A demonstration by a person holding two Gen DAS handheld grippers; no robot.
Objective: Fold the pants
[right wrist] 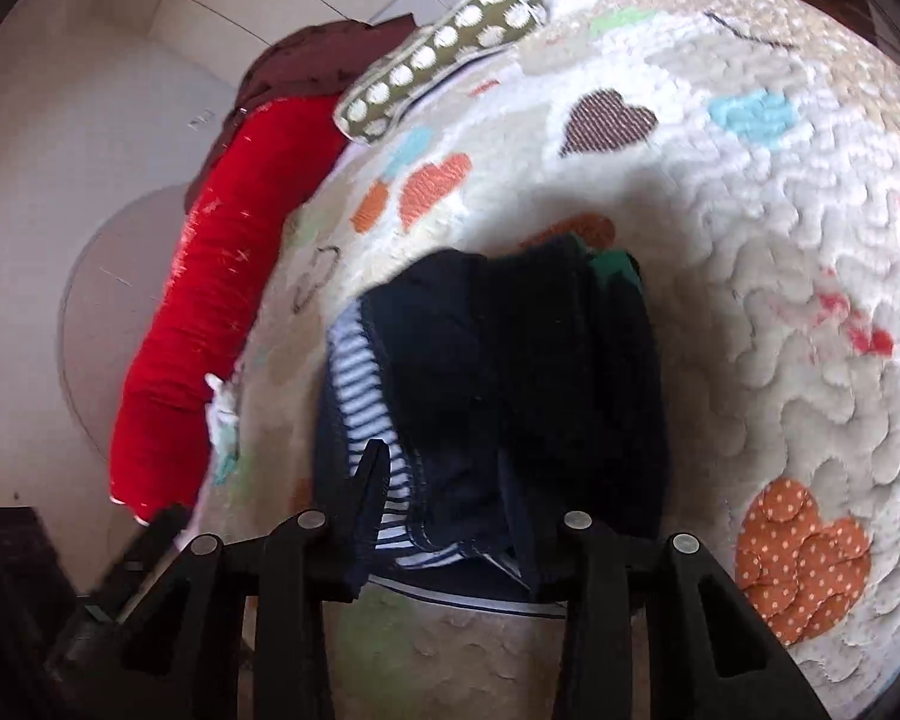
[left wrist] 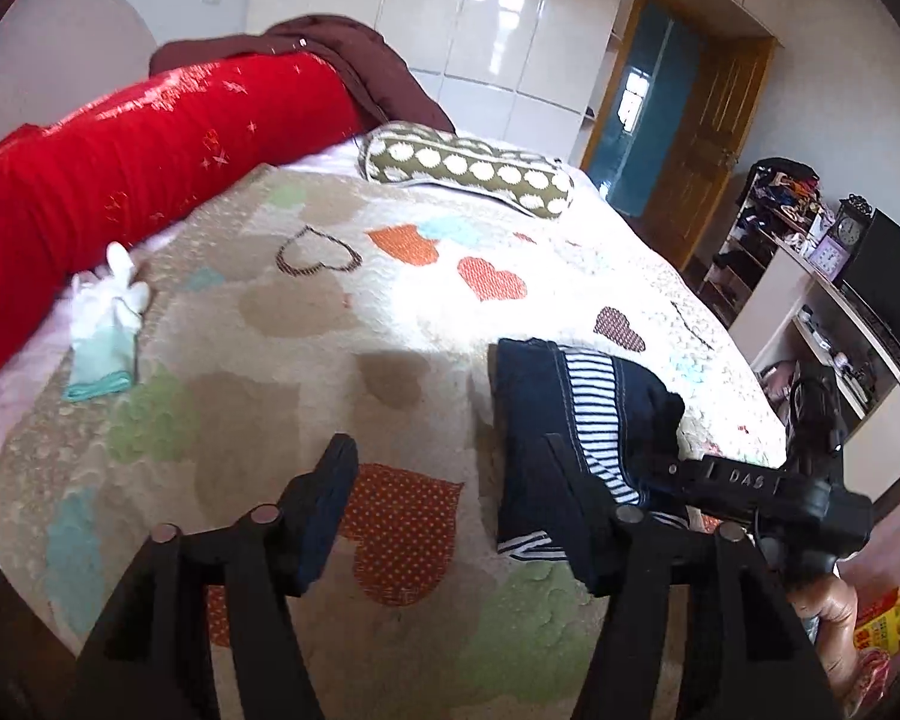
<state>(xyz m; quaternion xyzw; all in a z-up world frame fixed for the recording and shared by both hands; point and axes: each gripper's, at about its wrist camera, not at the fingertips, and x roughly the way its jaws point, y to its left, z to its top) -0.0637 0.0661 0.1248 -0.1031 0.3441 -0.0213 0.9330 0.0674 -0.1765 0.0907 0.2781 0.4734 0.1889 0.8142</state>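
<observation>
Your left gripper is hanging over the bedspread with its jaws spread wide and nothing between them, just an orange dotted heart patch showing in the gap. One finger is right at the near edge of the pants, though whether it touches the cloth you can't tell from here.

The pants are a compact dark-blue bundle on the bed, folded over on themselves, with a blue-and-white striped lining peeking out along one edge. They sit on the side of the bed towards the door, well apart from the pale glove lying over by the long red bolster.

Your right gripper is low over the same bundle. From its own camera the pants fill the space ahead, the striped lining on the left. Its jaws stand open, one finger lying on the striped edge and the other dark against the dark cloth, so you can't say it has a pinch on anything. In the left view the right gripper's black body reaches in from the bed's edge to meet the bundle.

Further up the bed, a green spotted pillow rests near the bolster, with a brown blanket heaped behind it. A shelf unit with a clock stands against the wall beyond.
</observation>
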